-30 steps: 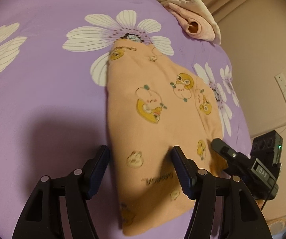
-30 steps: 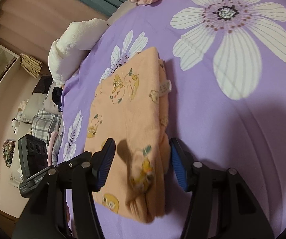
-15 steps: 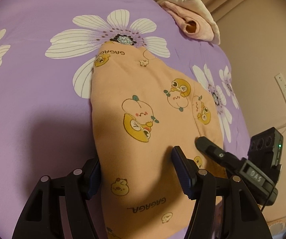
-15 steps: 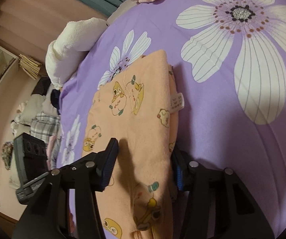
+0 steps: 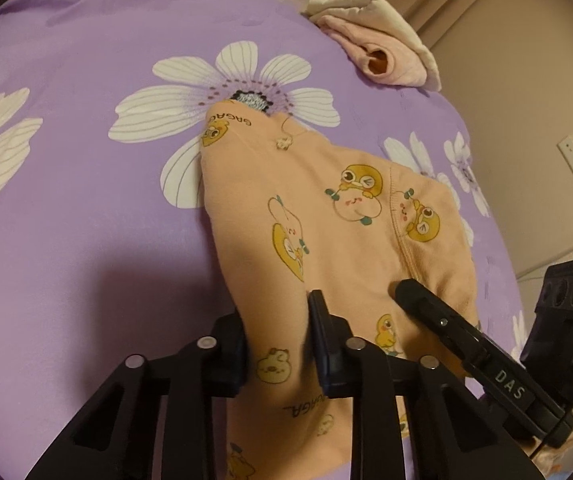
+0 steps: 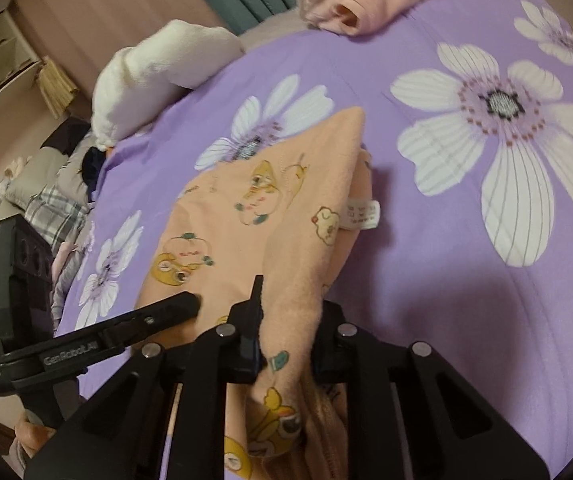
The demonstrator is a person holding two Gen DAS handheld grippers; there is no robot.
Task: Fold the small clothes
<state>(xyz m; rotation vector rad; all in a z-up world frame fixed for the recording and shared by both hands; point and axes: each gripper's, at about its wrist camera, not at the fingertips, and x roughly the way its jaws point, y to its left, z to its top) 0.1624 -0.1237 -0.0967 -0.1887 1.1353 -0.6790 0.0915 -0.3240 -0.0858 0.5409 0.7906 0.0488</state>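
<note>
Peach garment (image 5: 326, 240) with cartoon prints lies on purple flowered bedsheet (image 5: 66, 220), stretching ahead of both tongs. Left tongs (image 5: 276, 328): jaws closing, near edge of garment bunched between pads, cloth pinched. Right tongs (image 6: 288, 316): jaws closing, folded fleecy edge of garment raised between pads, gripped. White care label (image 6: 362, 214) sticks out from garment edge, ahead and right of right tongs. Rolled pink cloth (image 5: 382, 56) far ahead of left tongs at bed's edge. White pillow (image 6: 154, 76) far ahead-left of right tongs.
</note>
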